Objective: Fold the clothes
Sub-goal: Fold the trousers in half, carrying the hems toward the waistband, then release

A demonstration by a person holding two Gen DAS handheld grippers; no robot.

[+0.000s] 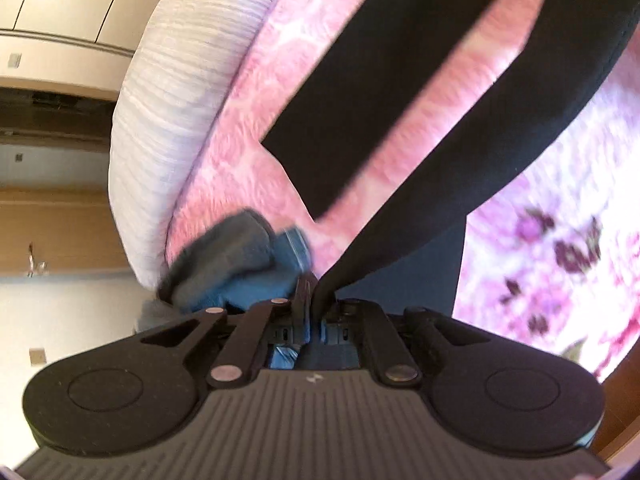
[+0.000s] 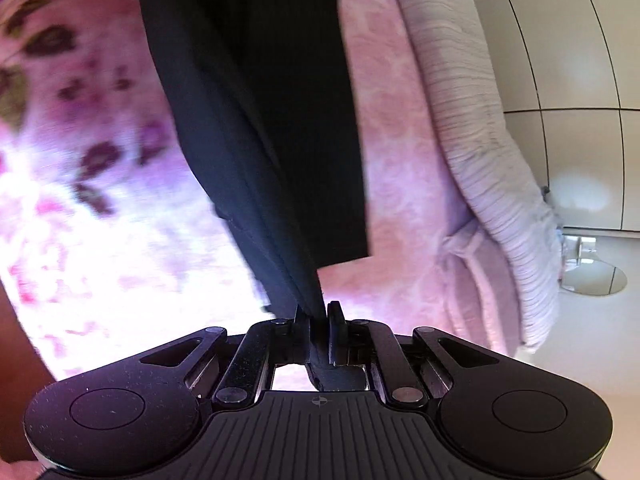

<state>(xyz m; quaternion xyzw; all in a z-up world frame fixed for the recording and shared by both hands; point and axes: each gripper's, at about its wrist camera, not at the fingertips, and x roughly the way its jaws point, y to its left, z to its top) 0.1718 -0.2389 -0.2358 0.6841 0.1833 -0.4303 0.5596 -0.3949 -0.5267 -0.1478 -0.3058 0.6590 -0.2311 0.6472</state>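
Black fabric of one garment (image 1: 460, 92) is clamped in both the left gripper (image 1: 314, 292) and right gripper (image 2: 320, 316), hanging ahead of each over a pink floral bedspread (image 2: 100, 200); blue cloth (image 1: 248, 268), perhaps denim, sits blurred left of the left jaws.

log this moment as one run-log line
left gripper: shut on black garment | right gripper: shut on black garment | over pink floral bedspread

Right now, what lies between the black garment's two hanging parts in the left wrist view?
Only the pink bedcover shows between the two parts of the black garment; nothing else lies there. The left wrist view shows it.
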